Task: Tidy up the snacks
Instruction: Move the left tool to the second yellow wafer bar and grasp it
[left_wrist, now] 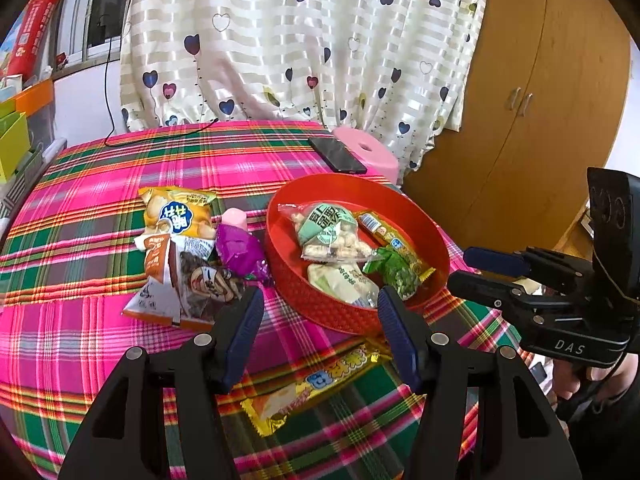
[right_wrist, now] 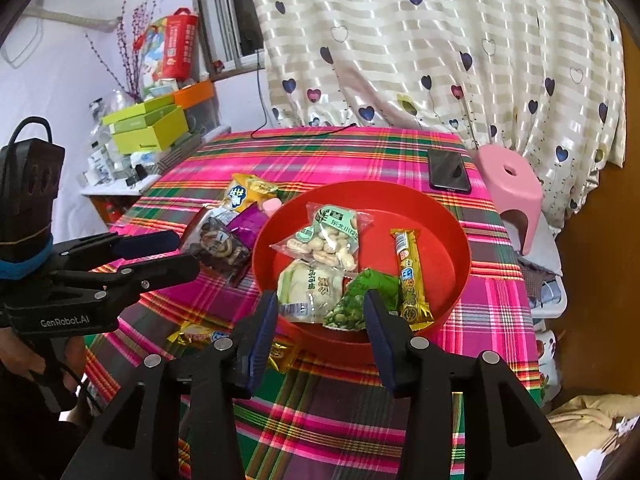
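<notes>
The job looks partly done. Four snacks already lie inside the red tray (right_wrist: 460, 248): a clear bag of nuts (right_wrist: 332, 240), a pale packet (right_wrist: 308, 288) in front of it, a green pea packet (right_wrist: 360, 300) and a yellow bar (right_wrist: 410, 272) along the right side. Still out on the plaid tablecloth (left_wrist: 100, 208) are a yellow biscuit bag (left_wrist: 178, 212), a brown and white packet (left_wrist: 188, 280), a purple wrapper (left_wrist: 240, 250), a small pink item (left_wrist: 236, 216) behind the purple one, and a second yellow bar (left_wrist: 312, 384). That loose bar lies just in front of the tray, close below the left gripper (left_wrist: 320, 320), whose jaws stand wide apart and hold nothing; it seems the likeliest next pick. The other loose packets sit in a cluster to the left of the tray, a little beyond that gripper's left finger. The right gripper (right_wrist: 318, 320) is also spread open and empty, hovering at the tray's near rim, just above the green pea packet.
</notes>
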A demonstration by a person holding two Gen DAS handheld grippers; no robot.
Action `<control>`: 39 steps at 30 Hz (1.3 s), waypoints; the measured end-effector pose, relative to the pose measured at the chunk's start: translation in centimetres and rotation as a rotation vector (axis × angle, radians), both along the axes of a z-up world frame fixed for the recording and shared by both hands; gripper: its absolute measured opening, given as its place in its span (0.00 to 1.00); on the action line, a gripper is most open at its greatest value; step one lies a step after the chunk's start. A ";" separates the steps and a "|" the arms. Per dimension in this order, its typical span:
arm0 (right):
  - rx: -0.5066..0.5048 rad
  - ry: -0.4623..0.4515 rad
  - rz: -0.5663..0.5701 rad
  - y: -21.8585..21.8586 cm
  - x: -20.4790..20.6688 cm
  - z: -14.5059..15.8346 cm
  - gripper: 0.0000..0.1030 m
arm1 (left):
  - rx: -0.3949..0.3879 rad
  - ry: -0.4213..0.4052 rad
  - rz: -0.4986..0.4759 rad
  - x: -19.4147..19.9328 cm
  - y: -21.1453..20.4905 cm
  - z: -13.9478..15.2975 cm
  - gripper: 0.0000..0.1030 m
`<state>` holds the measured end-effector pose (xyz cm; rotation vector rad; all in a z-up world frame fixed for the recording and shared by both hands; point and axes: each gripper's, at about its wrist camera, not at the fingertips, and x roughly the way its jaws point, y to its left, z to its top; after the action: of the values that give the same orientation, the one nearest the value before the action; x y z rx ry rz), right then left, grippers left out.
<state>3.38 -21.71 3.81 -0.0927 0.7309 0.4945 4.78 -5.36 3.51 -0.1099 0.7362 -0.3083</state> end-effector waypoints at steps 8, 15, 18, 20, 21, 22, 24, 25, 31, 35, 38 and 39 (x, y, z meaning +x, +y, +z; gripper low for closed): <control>0.002 0.007 0.016 0.4 -0.4 -0.2 0.42 | 0.001 0.005 0.011 -0.7 0.6 -0.4 0.58; 0.005 0.015 0.033 0.7 -0.4 -0.5 0.42 | 0.018 0.031 0.007 -0.9 0.9 -1.7 0.58; 0.006 0.025 0.038 0.7 -0.4 -0.8 0.43 | 0.018 0.036 0.004 -0.9 1.0 -1.9 0.58; 0.008 0.027 0.041 0.8 -0.3 -0.9 0.42 | 0.020 0.037 -0.004 -0.8 0.9 -2.1 0.58; 0.010 0.028 0.043 0.8 -0.3 -0.9 0.42 | 0.022 0.038 -0.008 -0.8 0.9 -2.2 0.58; 0.012 0.029 0.044 0.8 -0.4 -0.9 0.42 | 0.026 0.040 -0.018 -0.8 0.8 -2.3 0.58; 0.013 0.029 0.044 0.8 -0.3 -0.9 0.42 | 0.038 0.045 -0.041 -0.7 0.4 -2.7 0.58; 0.013 0.030 0.042 0.8 -0.3 -0.9 0.42 | 0.047 0.046 -0.052 -0.6 0.2 -2.9 0.58; 0.015 0.038 0.040 0.8 -0.4 -1.2 0.42 | 0.091 0.085 -0.155 -0.1 -1.1 -5.3 0.58; 0.015 0.038 0.039 0.7 -0.3 -1.2 0.42 | 0.139 0.126 -0.205 0.2 -1.9 -6.9 0.58; 0.014 0.041 0.040 0.8 -0.4 -1.3 0.42 | 0.173 0.146 -0.225 0.2 -2.5 -7.9 0.58; 0.013 0.042 0.040 0.8 -0.4 -1.4 0.42 | 0.186 0.148 -0.228 0.1 -2.7 -8.2 0.58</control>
<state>2.99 -20.89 2.43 -0.0852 0.7678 0.5408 4.88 -8.11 -4.65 0.1295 0.9232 -0.4502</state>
